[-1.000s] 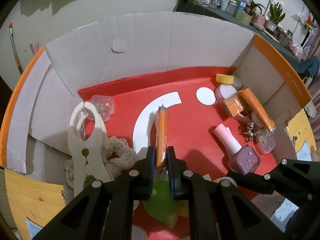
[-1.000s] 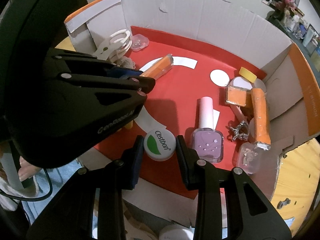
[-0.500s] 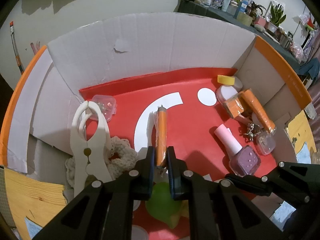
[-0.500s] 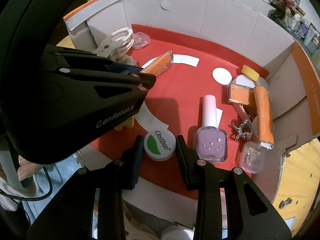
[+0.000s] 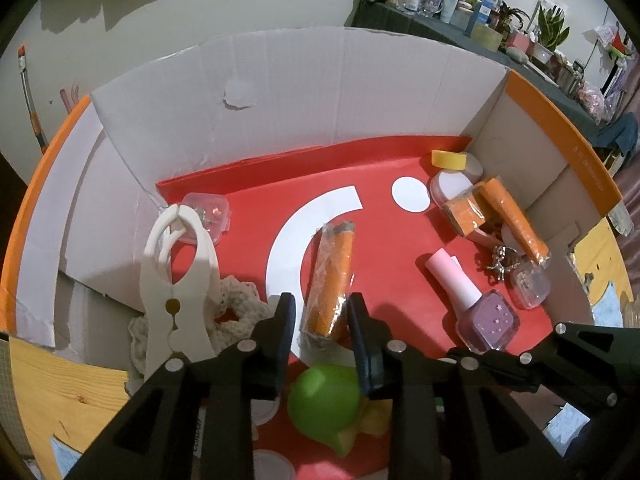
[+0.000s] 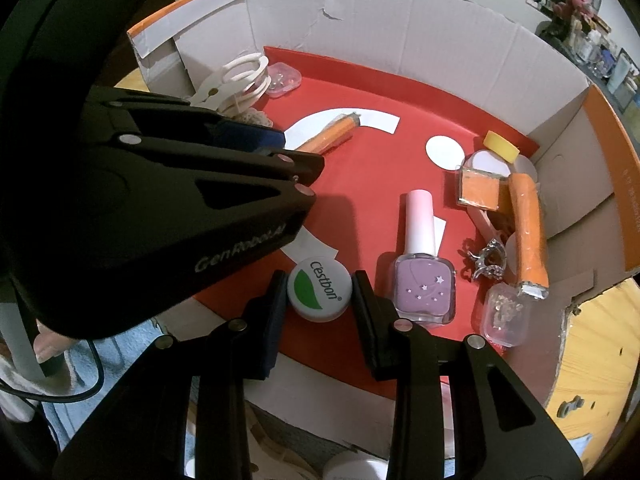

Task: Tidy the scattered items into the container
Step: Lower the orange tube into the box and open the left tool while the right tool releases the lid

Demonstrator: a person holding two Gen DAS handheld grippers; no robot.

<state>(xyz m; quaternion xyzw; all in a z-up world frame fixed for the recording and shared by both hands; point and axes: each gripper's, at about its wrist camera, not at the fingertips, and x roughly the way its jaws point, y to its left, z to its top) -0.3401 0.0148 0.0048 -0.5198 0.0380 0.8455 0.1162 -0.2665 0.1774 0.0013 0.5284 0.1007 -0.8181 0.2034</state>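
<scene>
The container is a cardboard box [image 5: 320, 92] with a red floor. My left gripper [image 5: 321, 316] is over its near side and its jaws are opening. An orange wrapped stick [image 5: 330, 276] lies loose between the pads, its far end resting on the white arc print. The pads do not press on it. My right gripper [image 6: 320, 300] is shut on a white bottle cap [image 6: 320, 289] with a green leaf label, held just above the box's near edge. The left gripper's black body [image 6: 180, 208] fills the left of the right wrist view.
On the box floor lie a purple nail polish bottle [image 6: 424, 280], a white plastic clip [image 5: 176, 280], a crocheted scrunchie [image 5: 236, 312], small clear cases [image 5: 208, 220], more orange packets [image 5: 512, 216], a silver claw clip [image 6: 486, 262] and a yellow-lidded jar [image 5: 448, 159]. A green ball [image 5: 324, 400] sits under the left gripper.
The left jaws have spread apart and let go of the orange stick, which now leans slightly right between them. The right gripper keeps the cap and has barely moved.
</scene>
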